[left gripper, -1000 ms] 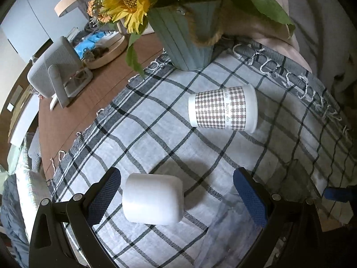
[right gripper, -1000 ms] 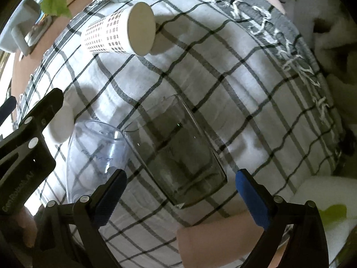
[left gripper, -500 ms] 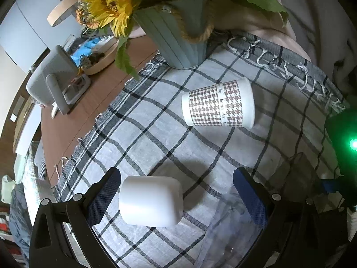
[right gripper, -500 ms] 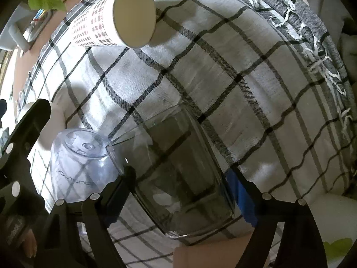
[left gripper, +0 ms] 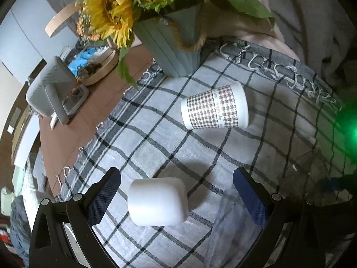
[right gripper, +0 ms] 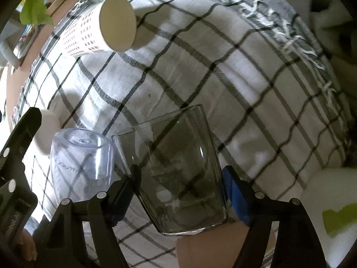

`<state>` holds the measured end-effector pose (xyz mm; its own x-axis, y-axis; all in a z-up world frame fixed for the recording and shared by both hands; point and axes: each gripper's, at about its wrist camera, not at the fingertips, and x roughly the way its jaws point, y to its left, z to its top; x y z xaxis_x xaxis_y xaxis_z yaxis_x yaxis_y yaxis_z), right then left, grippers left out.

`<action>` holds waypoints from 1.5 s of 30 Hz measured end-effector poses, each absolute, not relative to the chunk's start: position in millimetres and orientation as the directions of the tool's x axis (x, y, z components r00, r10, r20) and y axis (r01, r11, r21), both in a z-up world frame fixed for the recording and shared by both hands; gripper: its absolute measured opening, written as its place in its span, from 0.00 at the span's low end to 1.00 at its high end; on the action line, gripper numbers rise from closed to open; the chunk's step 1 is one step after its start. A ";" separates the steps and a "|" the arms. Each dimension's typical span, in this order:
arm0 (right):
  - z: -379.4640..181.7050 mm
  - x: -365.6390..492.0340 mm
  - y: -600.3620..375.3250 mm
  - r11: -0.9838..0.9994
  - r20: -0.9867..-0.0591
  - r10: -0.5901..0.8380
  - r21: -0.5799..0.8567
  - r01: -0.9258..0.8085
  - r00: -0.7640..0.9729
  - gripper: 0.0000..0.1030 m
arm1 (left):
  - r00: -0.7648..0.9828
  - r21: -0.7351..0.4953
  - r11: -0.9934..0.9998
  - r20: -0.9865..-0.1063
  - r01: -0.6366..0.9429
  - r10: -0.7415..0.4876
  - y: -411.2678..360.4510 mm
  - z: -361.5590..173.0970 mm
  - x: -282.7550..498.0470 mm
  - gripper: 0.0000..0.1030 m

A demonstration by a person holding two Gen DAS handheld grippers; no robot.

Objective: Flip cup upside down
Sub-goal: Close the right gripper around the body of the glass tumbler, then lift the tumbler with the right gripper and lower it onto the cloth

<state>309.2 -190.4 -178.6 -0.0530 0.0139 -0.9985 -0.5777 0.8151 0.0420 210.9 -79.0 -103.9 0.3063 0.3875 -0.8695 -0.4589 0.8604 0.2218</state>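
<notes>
While the left gripper [left gripper: 177,192] hangs over the checked cloth [left gripper: 156,138] with its 2 blue-padded fingers [left gripper: 104,196] spread wide, nothing sits in its grasp. A white cup [left gripper: 157,201] lies on its side on the cloth between those fingers, nearer the left pad and touching neither. Left of the cloth, bare wooden tabletop [left gripper: 73,129] carries a grey stand [left gripper: 52,89] and a round wooden tray [left gripper: 100,67]. Farther back, a blue-green ribbed vase [left gripper: 171,44] with sunflowers [left gripper: 109,15] stands on the cloth's far edge. A houndstooth paper cup [left gripper: 215,109] lies on its side near the vase, well apart from the white cup. A clear plastic cup [left gripper: 229,223] shows faintly just beside the left gripper's right finger.

Right wrist view: the clear plastic cup [right gripper: 81,165] stands base-up on the cloth [right gripper: 200,67], just beside the glass tumbler [right gripper: 178,178]. The right gripper [right gripper: 180,196] has both pads pressed against the tumbler's sides, 1 on each flank, clamping it. The tumbler is tilted, its base toward the cloth's far side and its open rim toward the camera. The paper cup [right gripper: 98,29] lies beyond, near the top left.
</notes>
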 end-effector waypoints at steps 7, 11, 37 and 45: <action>-133.4 297.7 -213.6 0.864 -1.000 0.006 0.004 -0.504 0.002 0.72 | 0.393 0.186 0.898 -0.850 -0.399 0.351 -75.9 -80.2 197.7 1.00; -101.1 283.6 -220.4 0.896 -0.999 0.020 -0.001 -0.444 0.042 0.72 | 0.448 0.161 0.926 -0.839 -0.341 0.310 -70.6 -66.2 186.1 1.00; -86.6 109.1 -185.6 0.983 -0.979 0.179 0.182 0.032 0.099 0.71 | 0.462 0.174 0.984 -0.876 0.041 0.136 6.1 -71.9 99.7 1.00; -134.0 74.6 -159.1 0.950 -0.965 0.259 0.260 0.172 0.025 0.71 | 0.385 0.187 0.979 -0.912 0.082 0.142 40.8 -103.3 85.9 1.00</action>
